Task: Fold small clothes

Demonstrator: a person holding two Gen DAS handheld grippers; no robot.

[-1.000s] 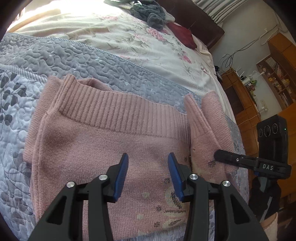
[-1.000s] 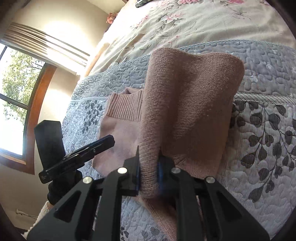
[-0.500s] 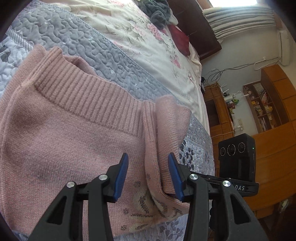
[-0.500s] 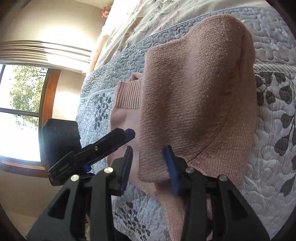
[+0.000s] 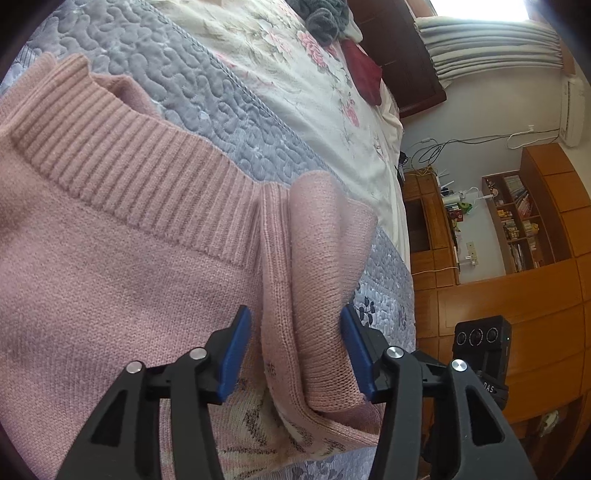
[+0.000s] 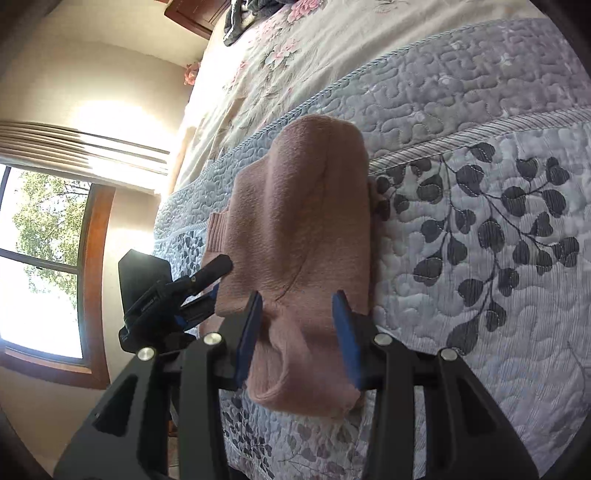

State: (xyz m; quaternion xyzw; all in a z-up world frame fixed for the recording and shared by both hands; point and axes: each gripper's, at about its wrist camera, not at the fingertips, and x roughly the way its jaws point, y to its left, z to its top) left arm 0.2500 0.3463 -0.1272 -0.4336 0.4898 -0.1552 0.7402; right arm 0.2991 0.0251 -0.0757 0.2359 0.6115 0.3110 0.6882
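- The pink sweater (image 5: pixel 110 280) lies spread on the grey quilted bedspread (image 5: pixel 192 92), near the bed's front edge, ribbed hem toward the floral sheet (image 5: pixel 295 74).
- One side of it is folded over the body, forming a raised flap (image 6: pixel 303 229).
- Left gripper (image 5: pixel 295 350): jaws apart, straddling that flap's lower edge, gripping nothing.
- Right gripper (image 6: pixel 297 332): jaws released, standing either side of the folded knit.
- Dark clothes (image 5: pixel 325 18) lie heaped at the bed's far end.
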